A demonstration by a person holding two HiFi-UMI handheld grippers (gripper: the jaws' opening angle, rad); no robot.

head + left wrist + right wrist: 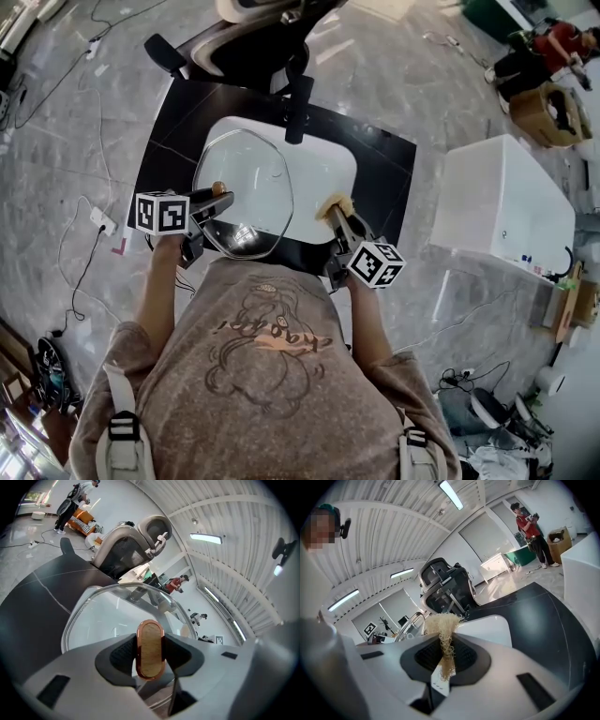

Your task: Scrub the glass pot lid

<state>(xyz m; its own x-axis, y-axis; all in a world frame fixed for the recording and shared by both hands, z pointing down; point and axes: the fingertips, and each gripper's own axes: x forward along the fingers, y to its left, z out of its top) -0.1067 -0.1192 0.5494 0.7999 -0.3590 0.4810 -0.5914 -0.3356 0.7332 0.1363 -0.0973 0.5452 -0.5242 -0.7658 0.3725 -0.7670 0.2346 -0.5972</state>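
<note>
Well, my left gripper (217, 197) clamps the oval, copper-rimmed wooden knob (150, 649) of the glass pot lid (242, 187) over the white basin (328, 173). My right gripper (337, 214), beside the lid, pinches pale fibres (443, 625), wiry in its own view, perhaps loofah.

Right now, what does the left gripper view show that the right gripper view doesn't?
Only the left gripper view: the left claw shut on the copper-rimmed wooden lid knob, with the pane of the glass pot lid spread out just beyond it.

Only the right gripper view: the right claw shut on a pale fibre scrubber, whose frayed end sticks up past the jaws.

Both: the glass pot lid (the right gripper view catches only its rim, at left), the black office chair and the dark tabletop.
</note>
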